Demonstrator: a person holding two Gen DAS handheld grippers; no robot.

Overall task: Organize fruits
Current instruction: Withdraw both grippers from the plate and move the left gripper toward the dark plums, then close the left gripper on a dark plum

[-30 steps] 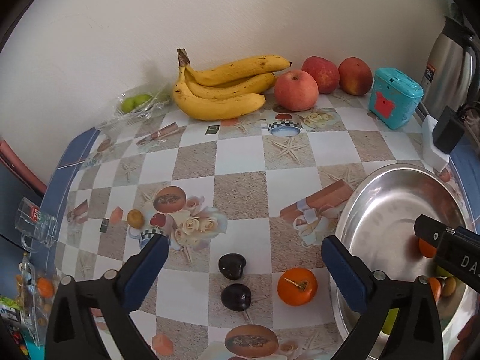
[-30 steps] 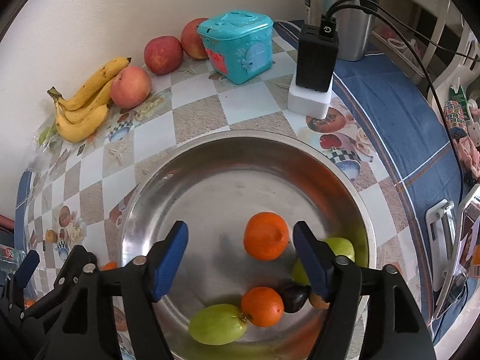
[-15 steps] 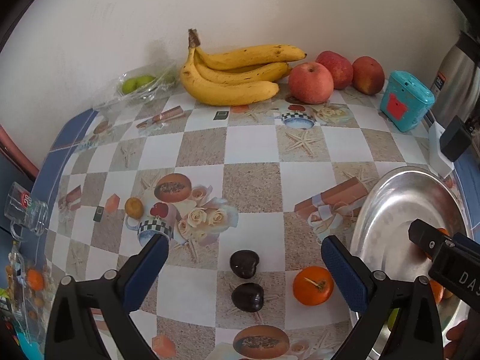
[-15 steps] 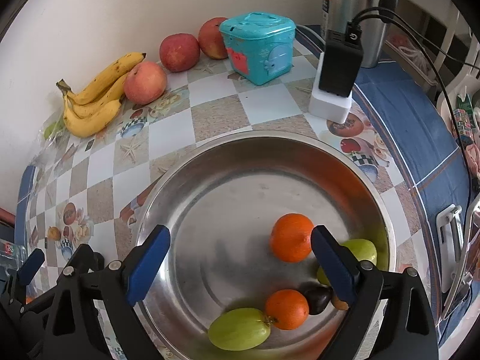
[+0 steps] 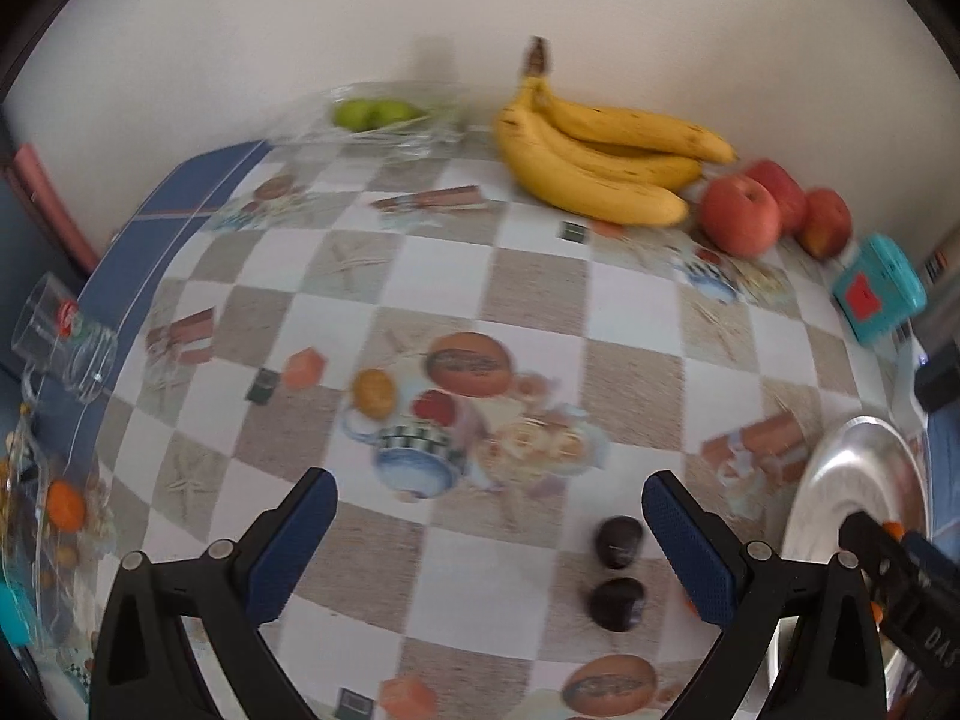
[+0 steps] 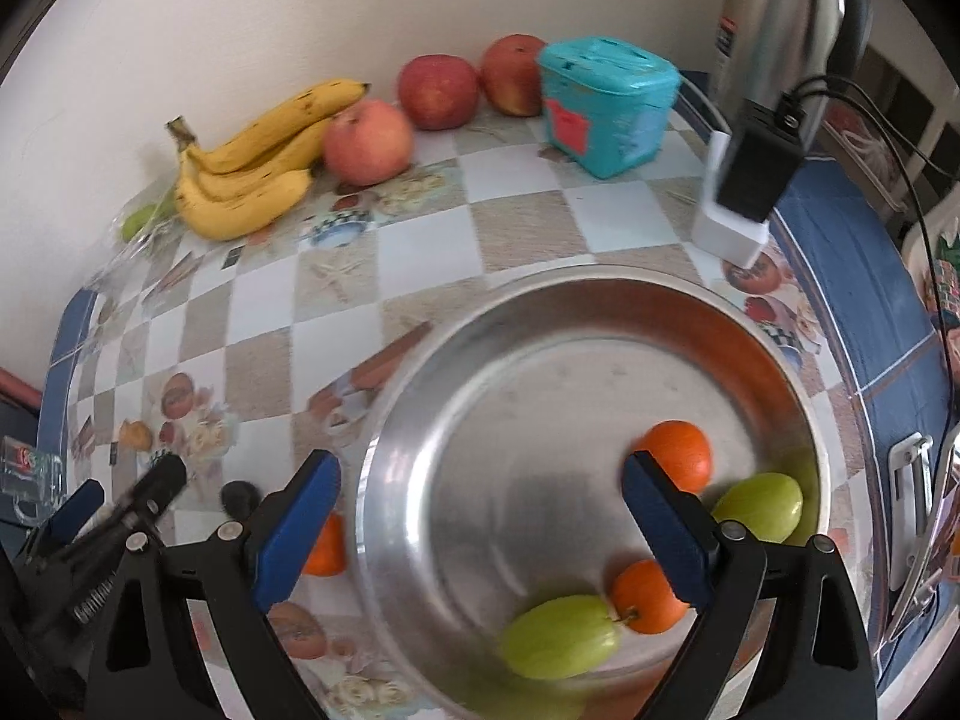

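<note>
Right gripper [image 6: 480, 516] now hangs empty over the round steel bowl [image 6: 540, 324], jaws spread wide; a second ago they were narrower, flanking the small orange tangerine [image 6: 678, 453]. That tangerine sits loose in the bowl beside a second tangerine [image 6: 645, 597] and two green oval fruits [image 6: 561, 636], so the drop looks done. Left gripper [image 5: 489, 540] has swung left across the checkered counter [image 5: 540, 276]; jaws open, nothing between them. The two dark plums [image 5: 618, 541] that lay centred between its fingers a second ago now sit just inside the right finger. One more tangerine [image 6: 324, 546] waits on the counter just outside the bowl rim. Likely next pick: plums or that tangerine. Farther back, untouched: yellow banana bunch [image 5: 600, 162], three red apples [image 5: 741, 213], green fruits in clear plastic [image 5: 372, 114].
</note>
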